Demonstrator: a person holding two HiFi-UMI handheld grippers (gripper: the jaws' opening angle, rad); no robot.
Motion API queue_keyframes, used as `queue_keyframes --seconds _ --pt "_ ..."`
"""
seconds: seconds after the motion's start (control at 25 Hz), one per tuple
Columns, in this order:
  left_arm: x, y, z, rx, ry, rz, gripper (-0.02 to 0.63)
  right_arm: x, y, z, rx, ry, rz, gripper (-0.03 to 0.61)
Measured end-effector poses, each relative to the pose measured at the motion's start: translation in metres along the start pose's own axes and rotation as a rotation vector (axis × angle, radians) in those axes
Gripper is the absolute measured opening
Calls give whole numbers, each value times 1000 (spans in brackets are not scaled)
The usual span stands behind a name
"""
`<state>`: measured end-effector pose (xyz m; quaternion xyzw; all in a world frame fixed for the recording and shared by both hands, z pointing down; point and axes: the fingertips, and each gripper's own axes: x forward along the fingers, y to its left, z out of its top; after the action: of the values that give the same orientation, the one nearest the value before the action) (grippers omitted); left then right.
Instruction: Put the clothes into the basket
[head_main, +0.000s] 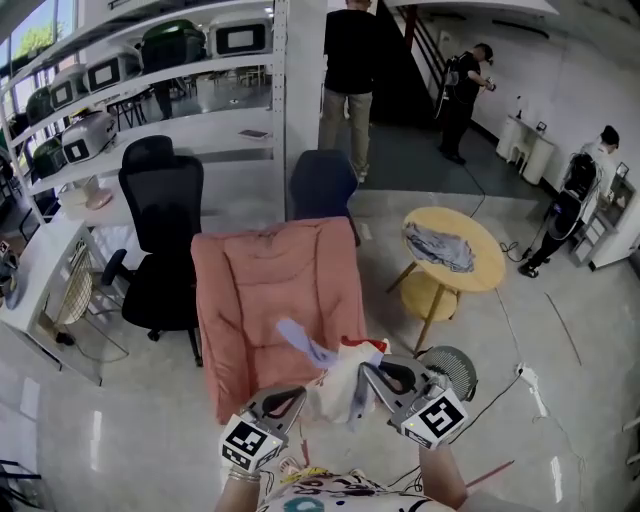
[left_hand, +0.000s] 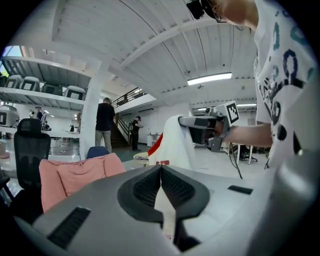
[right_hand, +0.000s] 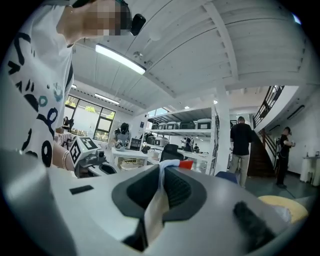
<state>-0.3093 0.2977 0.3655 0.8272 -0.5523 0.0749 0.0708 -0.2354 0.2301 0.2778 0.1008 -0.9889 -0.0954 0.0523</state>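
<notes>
Clamping white garment (head_main: 338, 392): left gripper (head_main: 298, 398), right gripper (head_main: 368, 372); garment shape unclear.

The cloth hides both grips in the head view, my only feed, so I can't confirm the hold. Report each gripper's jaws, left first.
Observer: The left gripper has its jaws closed on a fold of the white garment with red trim.
Operator: Now the right.
Observer: The right gripper has its jaws closed on the same garment; a white strip with a red edge pokes out past the tips.
Operator: Tell me how it hangs.
Observer: Seen from the left gripper view, it drapes straight down from the right gripper.
</notes>
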Motion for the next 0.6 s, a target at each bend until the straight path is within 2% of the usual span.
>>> queue_keyframes --seconds 0.12,0.36,0.6 --pt "9 -17 2 7 4 -32 15 -23 -3 -6 -19 24 -36 41" --pt "38 -49 8 40 7 -100 15 -74 -18 -7 -9 2 -113 41" --pt "74 -95 11 66 18 -221 15 -140 -43 -5 -18 3 -252 41"
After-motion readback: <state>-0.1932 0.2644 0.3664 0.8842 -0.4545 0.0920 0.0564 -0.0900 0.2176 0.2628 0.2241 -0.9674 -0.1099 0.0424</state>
